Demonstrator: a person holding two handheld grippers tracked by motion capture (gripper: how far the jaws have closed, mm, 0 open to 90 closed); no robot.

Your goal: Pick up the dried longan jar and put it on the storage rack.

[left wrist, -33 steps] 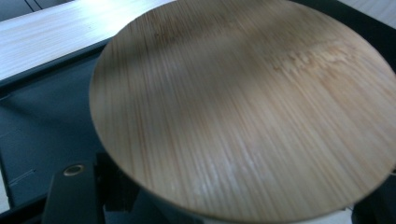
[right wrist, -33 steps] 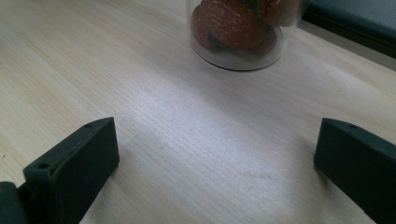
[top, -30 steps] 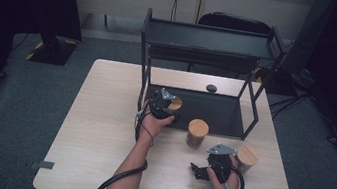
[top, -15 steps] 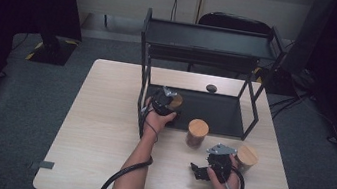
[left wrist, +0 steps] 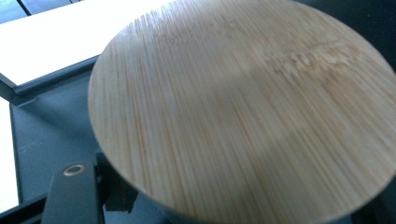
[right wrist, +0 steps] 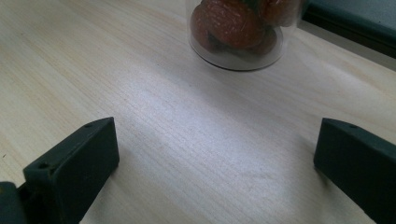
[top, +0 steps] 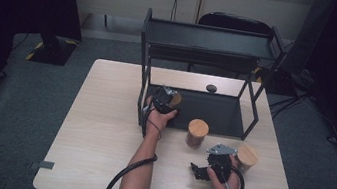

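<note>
At the far left of my reach, my left hand-held gripper point(top: 168, 99) is clamped on a jar with a bamboo lid point(left wrist: 243, 107), jaws as tight as they go around its body, and that lid crowds the left gripper view with the dark tray floor showing just beneath it. Compared with a second ago, this hand has carried the jar a little deeper and lower into the bottom level of the black rack point(top: 250, 111), so the jar now sits over the front left corner of the rack's dark tray; I cannot tell whether its base is touching down yet. I judge the placing is nearly done and what remains is to settle the jar and let go. Moving right, a second bamboo-lidded jar point(top: 197, 132) stands on the bench point(top: 100, 130) just in front of the rack, between my two hands; in the right gripper view its clear glass shows reddish-brown pieces inside. Further right, my right hand-held gripper point(top: 202, 173) rests on the bench with its jaws spread wide and nothing between them, pointed toward that middle jar and unmoved over the last second. Just beyond my right hand stands a third lidded jar point(top: 247, 157), near the bench's right side. A small dark object point(top: 211, 88) lies behind the rack's tray.
</note>
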